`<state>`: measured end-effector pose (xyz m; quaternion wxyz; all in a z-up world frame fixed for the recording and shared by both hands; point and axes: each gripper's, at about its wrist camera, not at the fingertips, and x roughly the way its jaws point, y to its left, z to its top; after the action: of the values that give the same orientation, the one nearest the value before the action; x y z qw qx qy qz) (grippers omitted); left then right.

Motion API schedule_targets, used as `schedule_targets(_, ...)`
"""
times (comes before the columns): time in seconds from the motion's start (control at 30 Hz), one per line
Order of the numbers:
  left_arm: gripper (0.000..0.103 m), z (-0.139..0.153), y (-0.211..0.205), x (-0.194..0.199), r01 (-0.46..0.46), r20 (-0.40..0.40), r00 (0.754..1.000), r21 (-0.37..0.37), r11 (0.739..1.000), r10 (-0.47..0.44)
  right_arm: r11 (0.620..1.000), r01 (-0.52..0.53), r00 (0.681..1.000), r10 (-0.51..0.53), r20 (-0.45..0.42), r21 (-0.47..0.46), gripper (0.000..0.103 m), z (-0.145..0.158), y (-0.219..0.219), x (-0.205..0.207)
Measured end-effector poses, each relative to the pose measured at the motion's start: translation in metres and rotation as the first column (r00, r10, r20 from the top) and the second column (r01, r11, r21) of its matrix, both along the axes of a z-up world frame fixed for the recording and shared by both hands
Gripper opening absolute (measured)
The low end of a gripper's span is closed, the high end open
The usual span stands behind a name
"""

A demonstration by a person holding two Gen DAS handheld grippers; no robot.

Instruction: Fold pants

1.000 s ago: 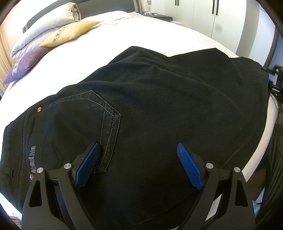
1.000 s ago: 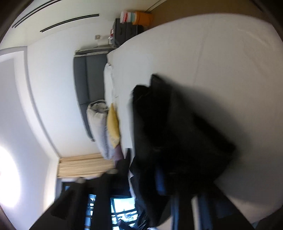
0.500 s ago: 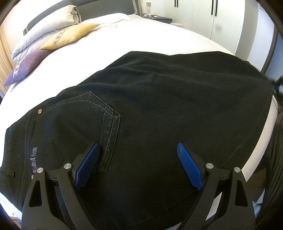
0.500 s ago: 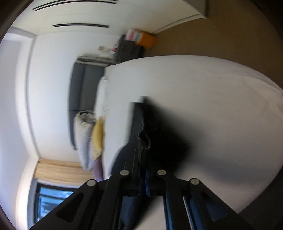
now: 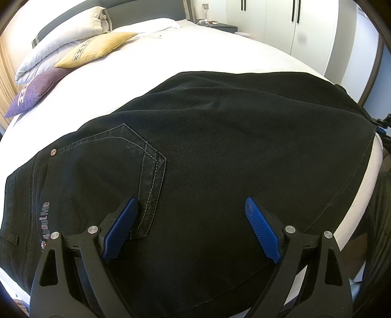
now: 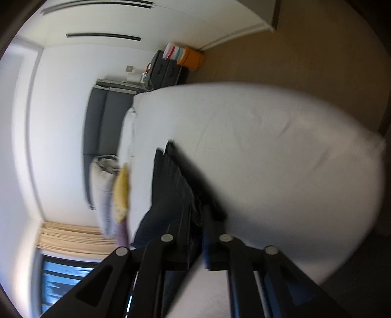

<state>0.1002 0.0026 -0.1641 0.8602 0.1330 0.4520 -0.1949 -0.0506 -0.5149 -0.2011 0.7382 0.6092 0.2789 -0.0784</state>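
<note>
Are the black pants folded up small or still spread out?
Mostly spread out: the pants lie flat and wide across the bed, back pocket showing. Whether they are already doubled over, I cannot tell.

Pants (image 5: pixel 220 151): spread on the bed (image 5: pixel 195 49), near its foot edge.
Cushions (image 5: pixel 95 49): set behind the pants, left.
Wardrobe (image 5: pixel 293 22): placed beyond the bed, right.

Matt black denim pants (image 5: pixel 220 146) (pale stitching) lie on smooth white bedsheet (image 5: pixel 220 51).
</note>
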Motion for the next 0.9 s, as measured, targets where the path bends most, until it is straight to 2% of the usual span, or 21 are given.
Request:
schedule_targets(0.07, 0.09, 0.0, 0.0, 0.0, -0.001, 0.0, 1.0, 0.0, 1.0, 0.001, 0.992, 0.055, 0.996, -0.063, -0.068, -0.112, 0.018, 0.024, -0.018, -0.012)
schedule_targets(0.13, 0.091, -0.001, 0.0, 0.0, -0.003, 0.001, 1.0, -0.002, 1.0, 0.003, 0.978, 0.038, 0.999, -0.04, -0.003, -0.205, 0.018, 0.055, -0.028, -0.008)
schedule_targets(0.2, 0.092, -0.002, 0.001, 0.001, -0.004, 0.001, 1.0, -0.005, 1.0, 0.004, 0.956, -0.069, 0.995, 0.085, 0.043, -0.284, 0.02, 0.081, -0.028, 0.015)
schedule_targets(0.23, 0.092, -0.002, 0.001, 0.001, -0.005, 0.001, 1.0, -0.006, 1.0, 0.005, 0.937, -0.158, 0.983, 0.179, 0.041, -0.312, 0.029, 0.091, -0.027, 0.036)
schedule_targets(0.27, 0.093, -0.002, 0.001, 0.001, -0.005, 0.002, 1.0, -0.007, 1.0, 0.005, 0.922, -0.239, 0.964, 0.263, 0.039, -0.305, 0.035, 0.093, -0.025, 0.053)
schedule_targets(0.3, 0.093, -0.002, 0.0, 0.001, -0.007, 0.003, 1.0, -0.009, 1.0, 0.007, 0.897, -0.33, 0.933, 0.357, 0.04, -0.294, 0.035, 0.093, -0.023, 0.076)
schedule_targets(0.37, 0.094, -0.002, 0.0, 0.001, -0.008, 0.003, 1.0, -0.01, 1.0, 0.008, 0.846, -0.409, 0.902, 0.431, -0.012, -0.343, 0.036, 0.091, -0.021, 0.109)
schedule_targets(0.43, 0.094, -0.002, 0.0, 0.001, -0.007, 0.002, 1.0, -0.011, 1.0, 0.007, 0.823, -0.478, 0.865, 0.501, -0.005, -0.306, 0.036, 0.081, -0.026, 0.135)
schedule_targets(0.57, 0.094, -0.001, -0.001, 0.001, -0.002, -0.003, 1.0, -0.009, 1.0, 0.002, 0.829, -0.492, 0.863, 0.505, -0.023, -0.267, 0.036, 0.063, -0.043, 0.163)
schedule_targets(0.63, 0.094, -0.001, -0.001, 0.002, 0.002, -0.005, 1.0, -0.009, 1.0, -0.002, 0.829, -0.496, 0.865, 0.499, -0.056, -0.257, 0.036, 0.056, -0.05, 0.166)
schedule_targets(0.77, 0.095, -0.002, 0.0, 0.003, 0.004, -0.004, 1.0, -0.012, 1.0, -0.004, 0.813, -0.535, 0.844, 0.525, -0.109, -0.229, 0.036, 0.042, -0.053, 0.168)
schedule_targets(0.9, 0.096, -0.002, 0.0, 0.004, 0.003, -0.005, 1.0, -0.011, 1.0, -0.003, 0.812, -0.546, 0.838, 0.536, -0.108, -0.205, 0.036, 0.034, -0.052, 0.163)
